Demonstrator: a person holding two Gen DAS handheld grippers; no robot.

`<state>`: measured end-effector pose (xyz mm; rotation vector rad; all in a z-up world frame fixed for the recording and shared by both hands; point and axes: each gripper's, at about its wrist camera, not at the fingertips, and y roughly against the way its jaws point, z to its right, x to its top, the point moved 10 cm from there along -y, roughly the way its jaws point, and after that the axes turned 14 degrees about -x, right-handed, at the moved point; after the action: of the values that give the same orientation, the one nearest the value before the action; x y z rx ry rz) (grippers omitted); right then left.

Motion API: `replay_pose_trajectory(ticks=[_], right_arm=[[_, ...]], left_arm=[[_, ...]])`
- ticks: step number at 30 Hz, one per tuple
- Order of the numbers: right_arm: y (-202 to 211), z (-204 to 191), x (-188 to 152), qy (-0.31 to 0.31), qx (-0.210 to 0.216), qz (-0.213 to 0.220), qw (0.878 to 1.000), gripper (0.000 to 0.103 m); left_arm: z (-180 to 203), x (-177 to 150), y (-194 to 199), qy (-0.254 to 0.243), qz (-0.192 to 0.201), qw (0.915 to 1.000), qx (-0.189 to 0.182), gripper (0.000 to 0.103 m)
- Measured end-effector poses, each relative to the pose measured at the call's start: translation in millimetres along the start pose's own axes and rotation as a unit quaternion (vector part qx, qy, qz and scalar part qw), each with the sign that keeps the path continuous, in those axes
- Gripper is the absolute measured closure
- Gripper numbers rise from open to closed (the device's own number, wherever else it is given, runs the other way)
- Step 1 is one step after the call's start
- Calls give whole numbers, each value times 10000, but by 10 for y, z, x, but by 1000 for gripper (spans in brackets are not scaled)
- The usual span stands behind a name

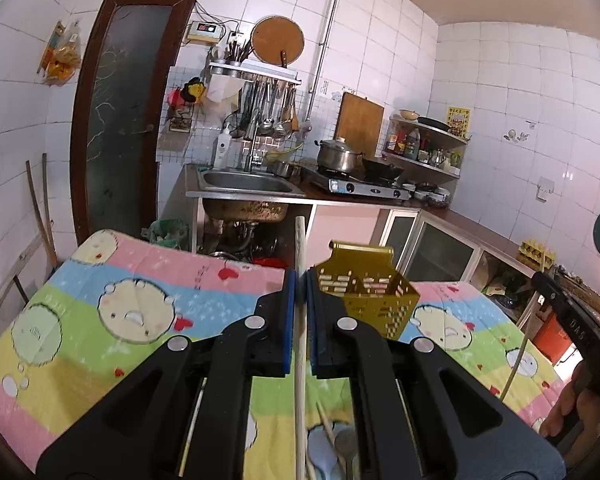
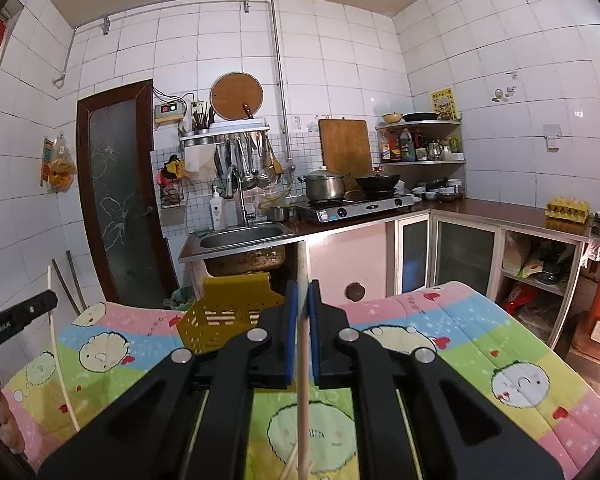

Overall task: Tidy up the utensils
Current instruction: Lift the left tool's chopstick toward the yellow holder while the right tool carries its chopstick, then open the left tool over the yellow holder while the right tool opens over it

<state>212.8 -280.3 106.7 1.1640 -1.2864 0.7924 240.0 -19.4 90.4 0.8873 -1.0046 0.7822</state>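
Pinching one chopstick [image 1: 300, 264] [image 2: 302, 276] each, both fingers [image 1: 288, 300] [image 2: 291, 308]; lettering unreadable.

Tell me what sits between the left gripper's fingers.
A pale wooden chopstick, clamped upright between the left gripper's blue-padded fingers, shown in the left wrist view.

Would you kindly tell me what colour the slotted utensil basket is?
The basket is golden yellow, shown best in the left wrist view.
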Motion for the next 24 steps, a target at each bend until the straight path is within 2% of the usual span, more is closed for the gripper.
replay_pose_trajectory(ticks=[10,17,20,24], right_arm=[[-407,-257,260,-26,26,143,9999,97],[-718,-488,766,-102,56,542,9985,97],[-886,-591,1028,-221,120,727,9970,97],[-1187,-750,1262,-298,131,850,9958,97]], left_arm=[[16,359,-395,-169,136,9996,-207,99],[255,909,-674,-400,564,9963,-510,99],[342,1130,-809,-343,758,9941,-700,99],[372,1389,-1094,-256,1098,9909,-734,99]])
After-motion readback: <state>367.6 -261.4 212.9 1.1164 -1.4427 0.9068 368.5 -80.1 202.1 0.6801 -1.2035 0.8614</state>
